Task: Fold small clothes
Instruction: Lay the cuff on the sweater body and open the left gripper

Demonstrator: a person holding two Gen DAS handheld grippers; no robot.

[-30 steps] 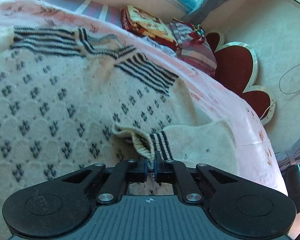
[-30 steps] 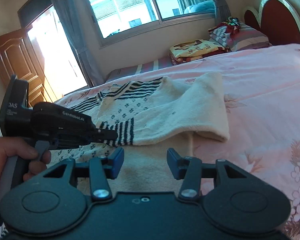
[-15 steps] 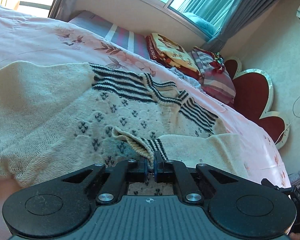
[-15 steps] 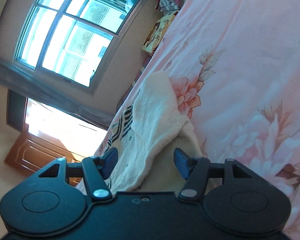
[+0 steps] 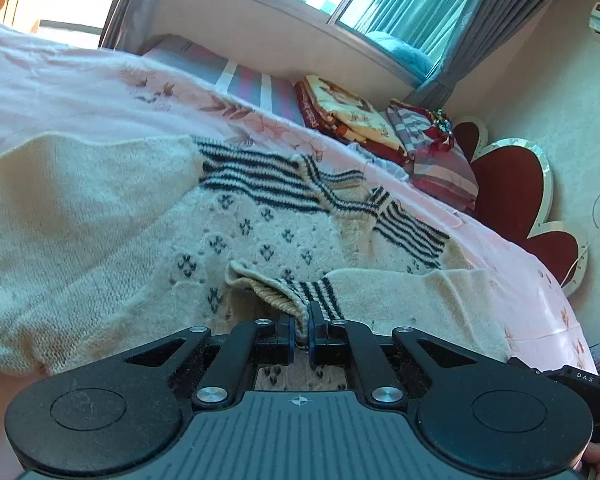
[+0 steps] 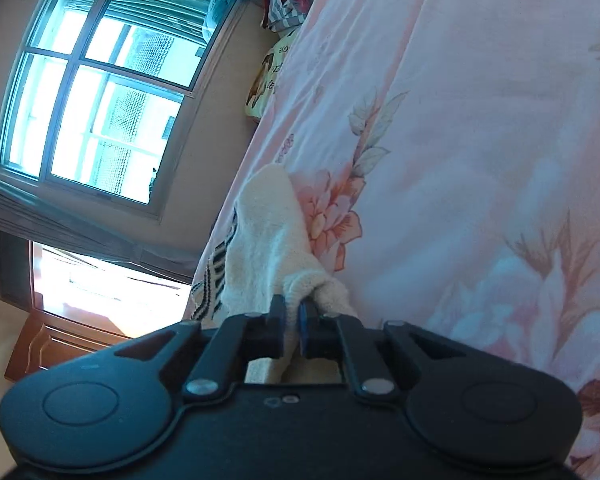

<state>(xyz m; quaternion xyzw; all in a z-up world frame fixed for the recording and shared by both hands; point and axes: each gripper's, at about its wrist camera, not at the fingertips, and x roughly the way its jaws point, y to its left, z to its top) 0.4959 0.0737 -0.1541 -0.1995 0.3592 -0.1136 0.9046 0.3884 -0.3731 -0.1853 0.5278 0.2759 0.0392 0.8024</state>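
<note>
Item: sweater (image 5: 112, 216), cream knit with dark stripes and small motifs, lying spread on the pink floral bedspread (image 5: 100, 80). One sleeve (image 5: 412, 296) is already laid across the body, its striped cuff (image 5: 316, 292) pointing towards the left gripper.

Left gripper (image 5: 299, 326): jaws nearly closed, pinching the ribbed edge of the cuff; the knit bunches up just ahead of the pads.

Right gripper (image 6: 291, 314): rolled over on its side, jaws have just been closing and now clamp a fold of plain cream cloth (image 6: 300, 280); a tuft squeezes out between the pads. This looks to be the outer edge of the same sweater, near the sleeve's fold, though exactly which part cannot be told.

Relation that matters: the sleeve's long axis runs across the sweater from the right grip to the left one, so both hands hold the same band of cloth at its two ends. The body lies beyond the left fingers, away from the viewer; bare bedspread lies beyond the right.

Judgement: sleeve-in step; next move probably carries both grips together across the body.

Also present: folded blankets (image 5: 348, 116), headboard (image 5: 512, 196), window (image 6: 96, 92).
</note>
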